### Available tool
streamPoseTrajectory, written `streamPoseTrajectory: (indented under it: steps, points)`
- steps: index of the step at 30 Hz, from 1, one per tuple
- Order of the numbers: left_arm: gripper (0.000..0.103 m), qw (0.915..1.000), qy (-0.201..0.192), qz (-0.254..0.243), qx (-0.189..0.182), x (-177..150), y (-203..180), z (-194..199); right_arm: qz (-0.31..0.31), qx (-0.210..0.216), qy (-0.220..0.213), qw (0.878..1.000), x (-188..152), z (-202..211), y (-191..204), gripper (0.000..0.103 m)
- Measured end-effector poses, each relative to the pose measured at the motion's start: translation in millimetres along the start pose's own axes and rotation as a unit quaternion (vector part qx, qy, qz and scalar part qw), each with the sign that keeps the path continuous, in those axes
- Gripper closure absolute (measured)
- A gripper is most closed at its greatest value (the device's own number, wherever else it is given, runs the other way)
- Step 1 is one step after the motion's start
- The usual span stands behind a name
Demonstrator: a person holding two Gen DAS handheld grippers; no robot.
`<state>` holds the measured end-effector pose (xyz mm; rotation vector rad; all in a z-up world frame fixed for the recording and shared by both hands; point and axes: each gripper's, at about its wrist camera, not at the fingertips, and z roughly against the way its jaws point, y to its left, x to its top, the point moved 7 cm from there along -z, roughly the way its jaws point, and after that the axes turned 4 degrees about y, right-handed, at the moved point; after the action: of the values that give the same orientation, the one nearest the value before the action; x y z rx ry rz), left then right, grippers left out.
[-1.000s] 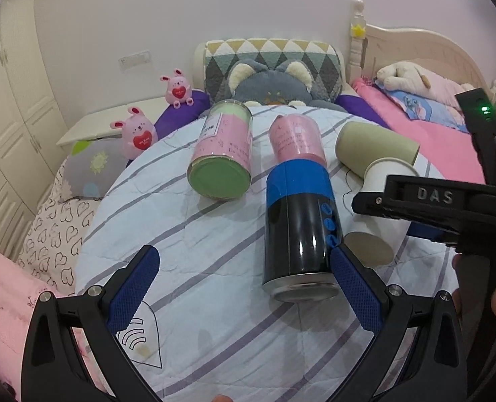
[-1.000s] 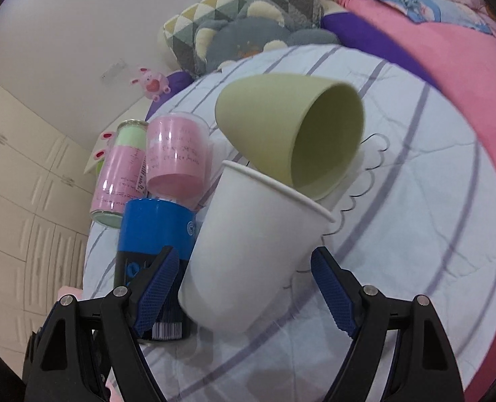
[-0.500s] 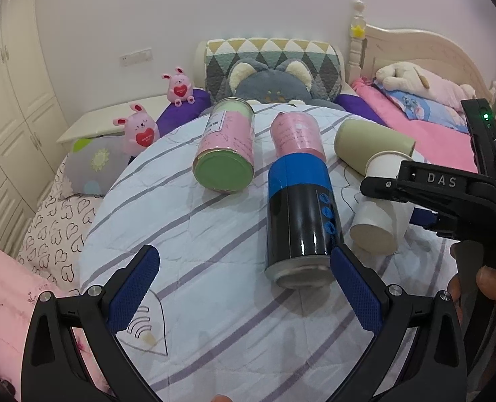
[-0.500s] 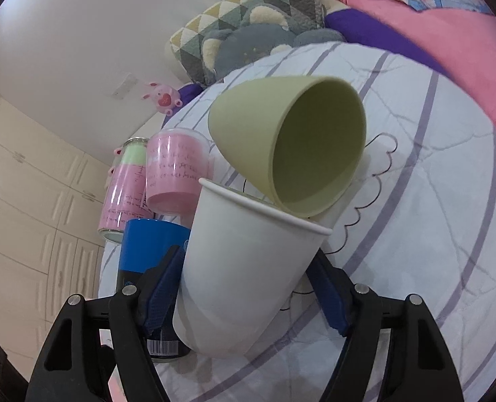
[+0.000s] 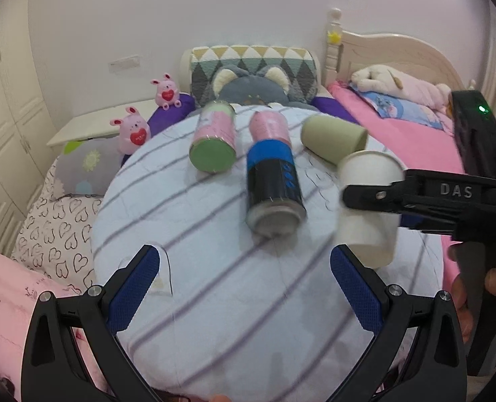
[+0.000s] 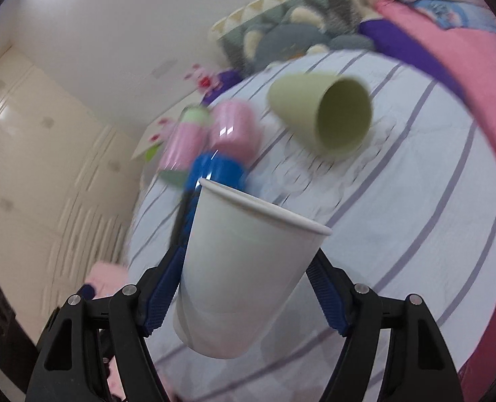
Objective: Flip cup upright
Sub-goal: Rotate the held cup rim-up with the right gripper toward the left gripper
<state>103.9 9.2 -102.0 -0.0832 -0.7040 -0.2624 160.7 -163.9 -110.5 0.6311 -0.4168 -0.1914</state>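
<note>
We clamp the white paper cup [image 6: 248,268] in the right gripper [image 6: 244,288], rim at 12 o'clock, clearing the cushion [image 5: 248,301] for placement; left gripper [image 5: 244,288] idles spread, holding nothing.

My jaws pinch a plain white paper cup [image 6: 244,268] by its lower wall, rim up and tilted, base hanging below the pads.

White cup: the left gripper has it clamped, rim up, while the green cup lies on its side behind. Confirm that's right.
Not quite: the right gripper has the white cup clamped, as the right wrist view shows. The left gripper is open and holds nothing. The rest stands: rim up, green cup on its side behind.
</note>
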Motion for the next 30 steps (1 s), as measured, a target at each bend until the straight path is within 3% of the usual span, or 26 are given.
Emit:
streamPoseTrajectory:
  steps: [10,14,20,22,26,30]
  points:
    - [0.000,0.9992,0.010,-0.034,0.019,-25,-13,13,0.050,-0.010,0.090,0.995,-47,-37,27,0.028]
    - [0.000,0.9991,0.020,-0.032,0.020,-30,-13,7,0.063,-0.029,0.108,0.992,-49,-50,28,0.028]
    - [0.000,0.9987,0.028,-0.034,0.024,-33,-15,2,0.074,-0.020,0.134,0.988,-48,-64,28,0.028]
    - [0.000,0.9987,0.030,-0.034,0.024,-33,-16,1,0.073,-0.027,0.143,0.987,-52,-64,27,0.022]
    - [0.000,0.9987,0.031,-0.036,0.019,-33,-22,1,0.079,-0.028,0.143,0.986,-50,-63,27,0.022]
    - [0.000,0.9986,0.035,-0.037,-0.010,-30,-34,1,0.082,-0.025,0.121,0.989,-43,-41,20,0.021]
